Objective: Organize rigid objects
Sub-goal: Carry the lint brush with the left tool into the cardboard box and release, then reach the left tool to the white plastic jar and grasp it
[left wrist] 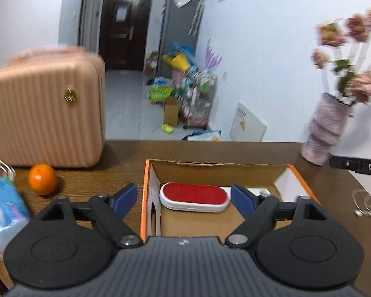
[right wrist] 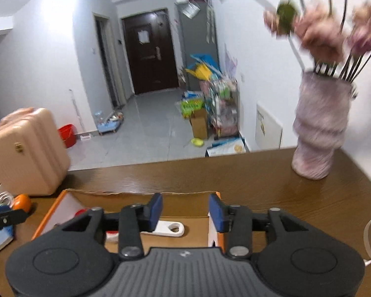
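Left gripper hangs over the near edge of the box, jaws spread wide w/ nothing between them. Its left blue pad sits outside the box's left wall, right pad over the box interior.

Inside the box, toward the far left, lies the brush: white body, red top, flat on the cardboard floor. Just right of it a white item shows partly behind the right pad; can't tell what it is from this view.

Right gripper is also open, medium-wide, empty, held above the box's right half. Below its left pad lies a white opener w/ a keyhole cutout, flat on the box floor. A bit of the brush's red shows at far left of the box, mostly hidden by the gripper frame.

On the table: orange left of the box, apart from it; pink case behind the orange; vase w/ flowers at the far right corner; blue pack at near left. Cables at both edges, blurred.
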`<state>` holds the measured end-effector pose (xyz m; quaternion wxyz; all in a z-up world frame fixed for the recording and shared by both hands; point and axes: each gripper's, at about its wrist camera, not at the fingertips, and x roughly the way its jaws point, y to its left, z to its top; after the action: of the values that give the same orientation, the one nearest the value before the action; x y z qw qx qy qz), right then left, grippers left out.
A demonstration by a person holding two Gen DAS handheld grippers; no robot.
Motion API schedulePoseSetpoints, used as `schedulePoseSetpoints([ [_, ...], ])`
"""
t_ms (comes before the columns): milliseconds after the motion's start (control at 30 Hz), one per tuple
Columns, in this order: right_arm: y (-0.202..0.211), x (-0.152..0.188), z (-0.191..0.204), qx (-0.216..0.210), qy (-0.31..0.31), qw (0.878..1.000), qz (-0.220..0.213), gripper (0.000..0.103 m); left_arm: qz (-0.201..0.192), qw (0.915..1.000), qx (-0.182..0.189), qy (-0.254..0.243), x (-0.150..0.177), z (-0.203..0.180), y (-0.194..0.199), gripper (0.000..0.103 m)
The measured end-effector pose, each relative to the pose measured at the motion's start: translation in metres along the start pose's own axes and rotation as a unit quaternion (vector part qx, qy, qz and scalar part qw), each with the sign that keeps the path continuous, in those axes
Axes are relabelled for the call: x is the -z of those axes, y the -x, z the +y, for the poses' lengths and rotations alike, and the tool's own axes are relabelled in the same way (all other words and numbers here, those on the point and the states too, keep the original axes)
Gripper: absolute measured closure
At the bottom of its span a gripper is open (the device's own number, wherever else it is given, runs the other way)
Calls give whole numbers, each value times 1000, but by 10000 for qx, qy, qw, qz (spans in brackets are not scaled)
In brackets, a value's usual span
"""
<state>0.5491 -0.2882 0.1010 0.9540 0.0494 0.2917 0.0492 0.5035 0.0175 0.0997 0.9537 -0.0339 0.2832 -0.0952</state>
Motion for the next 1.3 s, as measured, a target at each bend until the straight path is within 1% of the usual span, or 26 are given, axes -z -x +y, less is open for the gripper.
schedulePoseSetpoints([
  [33, 19, 4, 1, -20, 130, 9999, -80, 49, -190, 9998, 63, -90, 6, -1, 23, 13],
  [100, 55, 12, 4, -100, 382, 9989, -241, 39, -519, 9983, 107, -237, 18, -5, 61, 9],
  [200, 110, 37, 8, -230, 581, 9971, -434, 34, -933, 9949, 62, -385, 46, -10, 118, 3],
  [267, 145, 60, 11, -285, 662, 9956, -606, 28, -1141, 9924, 37, -451, 68, -15, 149, 2],
  [300, 161, 74, 13, -317, 703, 9945, -708, 23, -1240, 9908, 23, -544, 80, -18, 161, 2],
  [333, 178, 89, 15, -352, 741, 9933, -819, 20, -1339, 9890, 2, -633, 93, -22, 174, 2],
  [367, 192, 104, 18, -356, 757, 9923, -911, 20, -1432, 9874, -47, -678, 110, -27, 186, 2],
  [500, 239, 167, 23, -368, 718, 9888, -1257, 17, -1647, 9843, -109, -632, 170, -41, 225, 0],
  [533, 248, 185, 24, -337, 677, 9881, -1336, 15, -1693, 9836, -131, -604, 183, -44, 232, 0],
  [633, 272, 235, 30, -188, 603, 9868, -1491, 14, -1790, 9818, -190, -611, 224, -49, 254, 0],
  [667, 278, 251, 30, -180, 641, 9857, -1550, 13, -1815, 9810, -267, -629, 239, -52, 262, 0],
  [700, 286, 268, 33, -156, 653, 9846, -1612, 7, -1843, 9801, -324, -667, 251, -55, 268, 0],
  [733, 292, 285, 35, -139, 610, 9839, -1673, 3, -1854, 9797, -360, -675, 264, -55, 275, 0],
  [800, 304, 316, 40, -161, 409, 9837, -1743, 2, -1804, 9807, -389, -646, 286, -56, 285, 0],
  [867, 313, 340, 43, -276, 488, 9838, -1703, 2, -1657, 9837, -292, -631, 304, -56, 292, 0],
  [967, 323, 353, 46, -319, 506, 9839, -1682, 2, -1509, 9855, -195, -751, 313, -60, 291, 0],
  [1033, 325, 350, 44, -328, 500, 9827, -1752, 2, -1530, 9850, -219, -770, 312, -63, 288, 0],
  [1133, 323, 343, 43, -164, 453, 9816, -1849, 2, -1540, 9853, -185, -713, 308, -61, 283, 0],
  [1300, 308, 344, 41, -179, 429, 9849, -1670, 2, -1383, 9875, -205, -732, 305, -58, 267, 0],
])
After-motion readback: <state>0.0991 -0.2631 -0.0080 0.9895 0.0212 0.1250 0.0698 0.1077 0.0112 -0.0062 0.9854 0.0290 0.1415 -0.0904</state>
